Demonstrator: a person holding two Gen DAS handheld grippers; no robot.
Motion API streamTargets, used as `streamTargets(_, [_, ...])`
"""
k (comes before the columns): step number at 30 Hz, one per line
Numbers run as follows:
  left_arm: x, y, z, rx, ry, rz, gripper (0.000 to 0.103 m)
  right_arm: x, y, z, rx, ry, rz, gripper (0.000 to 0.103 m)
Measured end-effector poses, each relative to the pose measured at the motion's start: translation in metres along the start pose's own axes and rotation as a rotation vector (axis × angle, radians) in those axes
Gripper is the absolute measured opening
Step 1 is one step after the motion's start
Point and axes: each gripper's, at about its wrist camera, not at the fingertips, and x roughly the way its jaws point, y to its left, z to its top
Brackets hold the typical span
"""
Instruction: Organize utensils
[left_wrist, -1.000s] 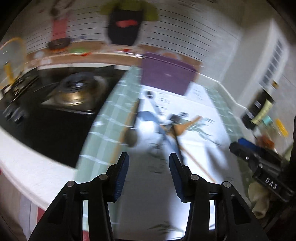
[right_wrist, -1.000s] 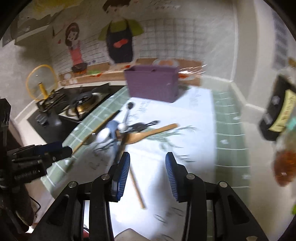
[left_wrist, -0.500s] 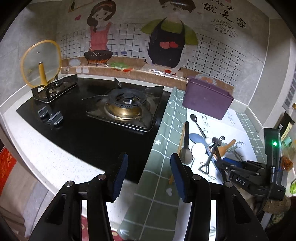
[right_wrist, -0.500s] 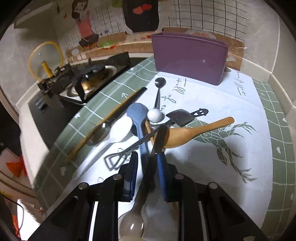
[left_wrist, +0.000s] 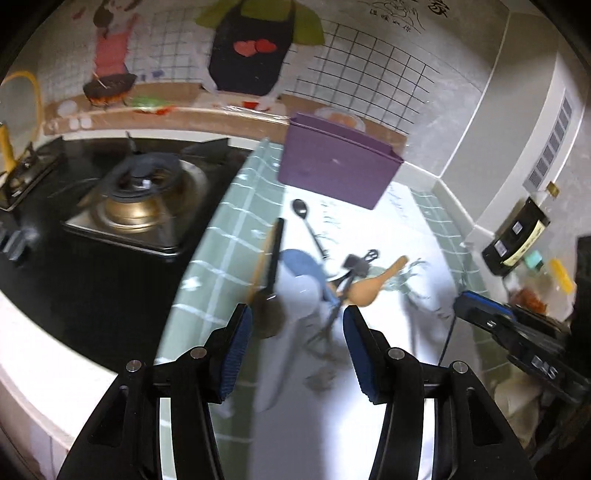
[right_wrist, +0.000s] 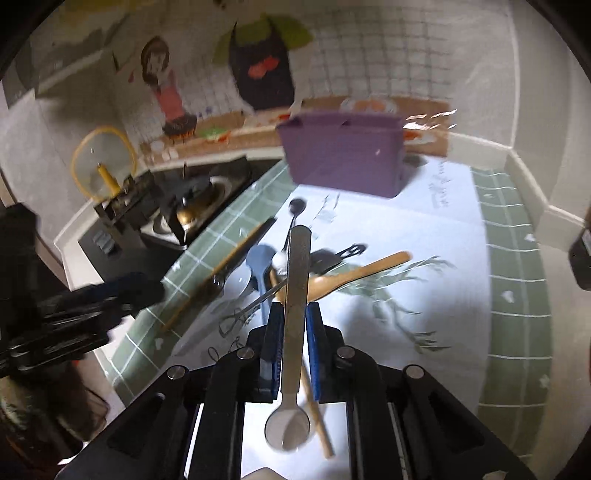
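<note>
My right gripper (right_wrist: 294, 308) has a flat metal spoon (right_wrist: 297, 266) between its blue pads, which are still closing on the handle. The spoon's bowl points back at the camera and the handle juts out over the pile. My left gripper (left_wrist: 295, 314) stands open over the white mat with nothing between its fingers. Just beyond it lie a white spoon (left_wrist: 299, 295), a blue spoon (left_wrist: 299, 260), a wooden spoon (left_wrist: 373, 284) and a black spoon (left_wrist: 301, 210). A purple box (right_wrist: 343, 155) stands at the back of the mat.
A gas stove (left_wrist: 144, 192) on a black hob fills the left side. A yellow-rimmed glass lid (right_wrist: 103, 158) stands on a rack behind it. Bottles and jars (left_wrist: 517, 236) crowd the right wall. The green checked cloth (right_wrist: 517, 295) borders the mat.
The right gripper's jaws came together on the metal spoon's handle and raised it off the mat. The left gripper swung from facing the stove to over the utensil pile.
</note>
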Motion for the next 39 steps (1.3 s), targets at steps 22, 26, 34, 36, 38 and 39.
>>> streamTargets(22, [0.127,-0.072,0.034,0.172,0.095,0.167,0.032,-0.05,-0.059,-0.007,0.123,-0.089,-0.089,0.015])
streamTargets(26, [0.121,-0.074,0.029,0.204,0.064,0.176,0.018,-0.04,-0.083,-0.025,0.205,-0.017,-0.081,0.021])
streamTargets(34, [0.03,-0.058,0.034,0.173,-0.092,0.09,0.005,0.019,-0.106,-0.035,0.299,0.098,-0.233,0.022])
streamTargets(36, [0.01,-0.05,0.033,0.146,-0.108,0.071,0.005,0.029,-0.111,-0.032,0.337,0.094,-0.252,0.022])
streamTargets(38, [-0.007,-0.042,0.031,0.119,-0.112,0.054,0.005,0.04,-0.117,-0.028,0.378,0.099,-0.26,0.023])
streamTargets(39, [-0.013,-0.039,0.03,0.111,-0.112,0.052,0.005,0.042,-0.119,-0.025,0.384,0.086,-0.269,0.023])
